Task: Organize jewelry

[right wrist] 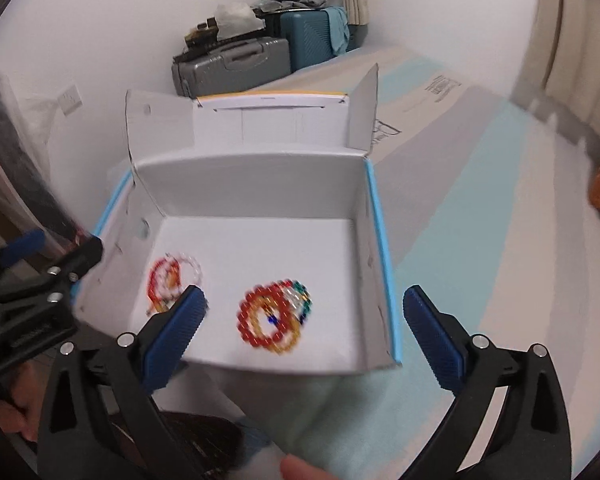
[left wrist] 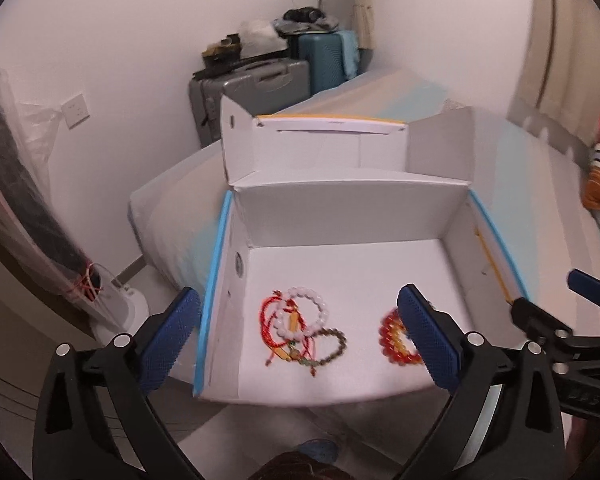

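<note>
Left wrist view shows one open white box (left wrist: 340, 216) on the bed, holding two bracelet heaps, one tangled pile (left wrist: 300, 330) and one red-orange pile (right wrist: 274, 318), while both grippers (left wrist: 300, 336) (right wrist: 304, 320) hover with fingers wide, empty.

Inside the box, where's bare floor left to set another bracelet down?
The back half of the white box, below its rear wall, is bare. So is the strip between the two heaps. The near-left is crowded by the tangled pile with the white bead bracelet, the near-right by the red and orange bead bracelets. Both grippers' jaws are open.
</note>
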Demonstrator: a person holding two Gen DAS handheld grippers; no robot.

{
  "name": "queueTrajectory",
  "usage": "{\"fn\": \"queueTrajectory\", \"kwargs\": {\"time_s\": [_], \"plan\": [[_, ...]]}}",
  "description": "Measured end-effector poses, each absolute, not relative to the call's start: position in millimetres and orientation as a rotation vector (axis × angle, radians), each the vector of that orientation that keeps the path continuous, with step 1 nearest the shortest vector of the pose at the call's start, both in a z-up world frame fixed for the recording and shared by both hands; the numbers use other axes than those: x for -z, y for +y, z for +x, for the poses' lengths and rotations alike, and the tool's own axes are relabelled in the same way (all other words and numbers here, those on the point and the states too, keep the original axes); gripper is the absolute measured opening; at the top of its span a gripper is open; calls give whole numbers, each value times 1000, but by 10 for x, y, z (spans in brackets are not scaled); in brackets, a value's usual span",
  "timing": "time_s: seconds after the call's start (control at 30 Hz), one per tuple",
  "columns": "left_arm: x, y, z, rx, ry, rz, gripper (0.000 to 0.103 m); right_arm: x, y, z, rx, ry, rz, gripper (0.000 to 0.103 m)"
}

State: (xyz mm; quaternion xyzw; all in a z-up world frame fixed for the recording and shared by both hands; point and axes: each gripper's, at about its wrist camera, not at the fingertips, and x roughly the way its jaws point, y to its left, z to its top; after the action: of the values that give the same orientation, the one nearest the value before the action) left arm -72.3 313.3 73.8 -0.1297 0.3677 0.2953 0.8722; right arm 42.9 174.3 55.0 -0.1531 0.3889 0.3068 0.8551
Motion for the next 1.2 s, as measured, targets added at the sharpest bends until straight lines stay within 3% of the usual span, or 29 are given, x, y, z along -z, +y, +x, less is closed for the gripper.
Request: {"fn": "queueTrajectory", "kwargs": {"time_s": [0.47, 1.2], "plan": [[-550, 2948, -1332, -558, 750, -319, 97, -339, 1420, -117, -587, 808, -273, 95], [-395, 2899, -1368, -566, 780, -319, 97, -228, 1449, -136, -592, 813, -302, 95]]}}
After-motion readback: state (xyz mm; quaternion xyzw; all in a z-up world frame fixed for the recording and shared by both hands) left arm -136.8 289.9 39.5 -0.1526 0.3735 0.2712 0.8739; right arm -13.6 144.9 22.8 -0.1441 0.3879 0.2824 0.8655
